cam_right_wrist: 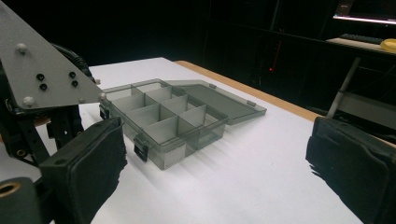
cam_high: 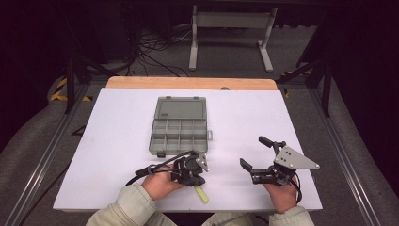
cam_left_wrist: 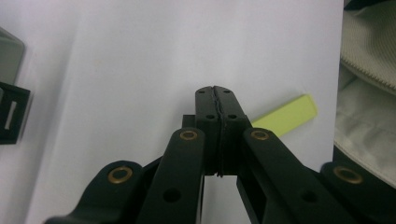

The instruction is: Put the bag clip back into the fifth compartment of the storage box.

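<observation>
Left gripper clenched with nothing between its jaws, just beside a yellow-green strip on the white table — right gripper spread wide, facing the open compartment box.

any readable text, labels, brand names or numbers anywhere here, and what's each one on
None can be read.
The organizer box has a small mark on its open lid's near left corner in the high view, too small and blurred to make out.
The yellow-green strip and both grippers show no print.
</observation>
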A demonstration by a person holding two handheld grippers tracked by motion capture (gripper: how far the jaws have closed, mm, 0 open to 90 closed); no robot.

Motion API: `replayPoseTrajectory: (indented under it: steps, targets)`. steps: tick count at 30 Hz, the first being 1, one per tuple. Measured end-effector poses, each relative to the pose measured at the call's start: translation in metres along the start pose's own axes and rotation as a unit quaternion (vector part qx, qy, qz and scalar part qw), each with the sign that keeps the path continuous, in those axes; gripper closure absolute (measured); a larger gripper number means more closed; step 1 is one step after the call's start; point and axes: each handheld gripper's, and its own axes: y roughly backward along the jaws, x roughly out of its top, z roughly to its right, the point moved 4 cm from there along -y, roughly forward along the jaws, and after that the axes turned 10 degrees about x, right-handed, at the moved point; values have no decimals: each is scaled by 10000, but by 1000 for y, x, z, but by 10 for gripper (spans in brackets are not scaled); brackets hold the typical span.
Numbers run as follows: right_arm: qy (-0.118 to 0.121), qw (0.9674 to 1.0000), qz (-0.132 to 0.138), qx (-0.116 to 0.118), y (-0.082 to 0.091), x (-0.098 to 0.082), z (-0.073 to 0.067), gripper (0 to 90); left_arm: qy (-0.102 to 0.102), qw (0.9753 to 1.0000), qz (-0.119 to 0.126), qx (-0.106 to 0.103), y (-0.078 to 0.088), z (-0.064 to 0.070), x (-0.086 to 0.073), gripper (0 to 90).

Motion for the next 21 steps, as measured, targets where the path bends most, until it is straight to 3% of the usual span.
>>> replayPoseTrajectory:
  steps: [7, 8, 21]
  targets:
    - [12, 10000, 6, 10, 0, 0, 0, 44, -111, 9998, -183, -47, 3, 8, -3, 896]
    - [20, 10000, 5, 13, 0, 0, 0, 44, -202, 9995, -220, -59, 3, 7, -4, 896]
    - [30, 10000, 25, 43, -1, 1, -1, 44, -255, 9986, -432, -177, 10, 16, -14, 891]
